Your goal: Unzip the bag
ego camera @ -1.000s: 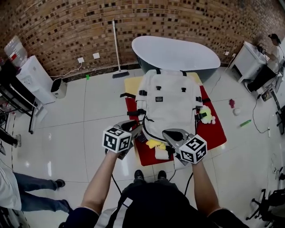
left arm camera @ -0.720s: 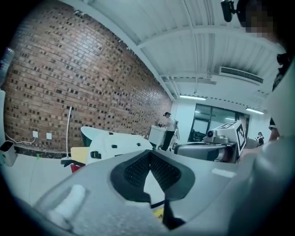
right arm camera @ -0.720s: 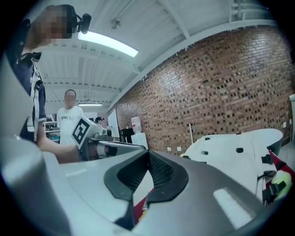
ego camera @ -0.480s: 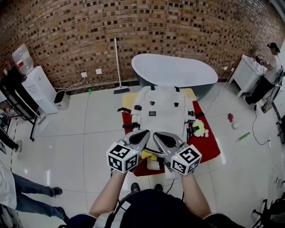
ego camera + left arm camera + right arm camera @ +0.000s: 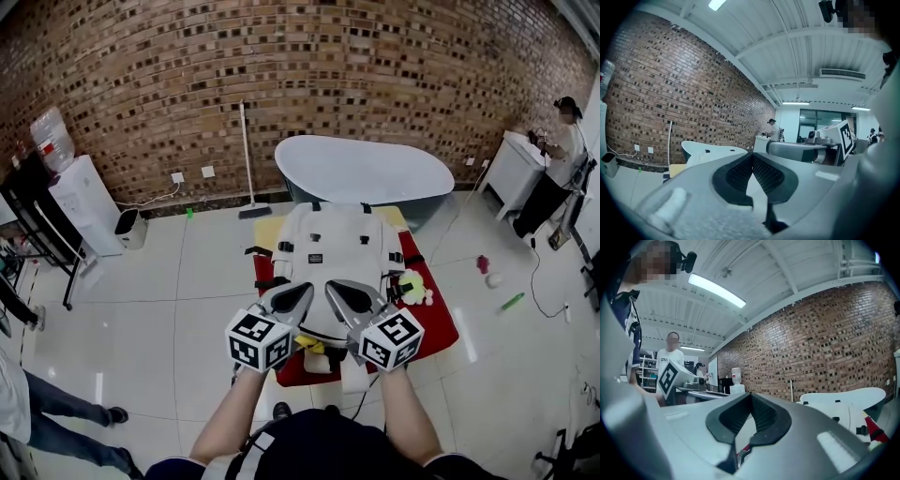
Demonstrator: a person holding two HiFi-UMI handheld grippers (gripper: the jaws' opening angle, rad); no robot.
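Pinching nothing on either side. Left gripper (image 5: 751, 155) fully closed, ribbed pads meeting at the tips with only air behind them. Right gripper (image 5: 751, 394) the same: pads together, no tab, strap or cloth caught.

Raised and drawn together compared with a second ago. Then low and spread apart at the bag's near edge, one toward each corner. Now side by side, pointing roughly level, tips close to one another, well clear of the floor.

From the head view, floating over the near end of the bag (image 5: 330, 242) and hiding that edge, so extent of the opened zip impossible to judge. Bag itself lying flat on the red mat (image 5: 442, 317), in the same spot as before, top end toward the pale tub (image 5: 361, 169). Small soft toy (image 5: 413, 286) at its right side, something yellow (image 5: 313, 345) by its near edge, below the grippers.

Reads as a let-go and pull-back: no contact with the zip pull at this moment. Probably either finished with the unzipping stroke or pausing between strokes. Would call for a fresh descent and a new pinch on the pull for any stretch of zip left closed. Not possible to confirm either way from these views.
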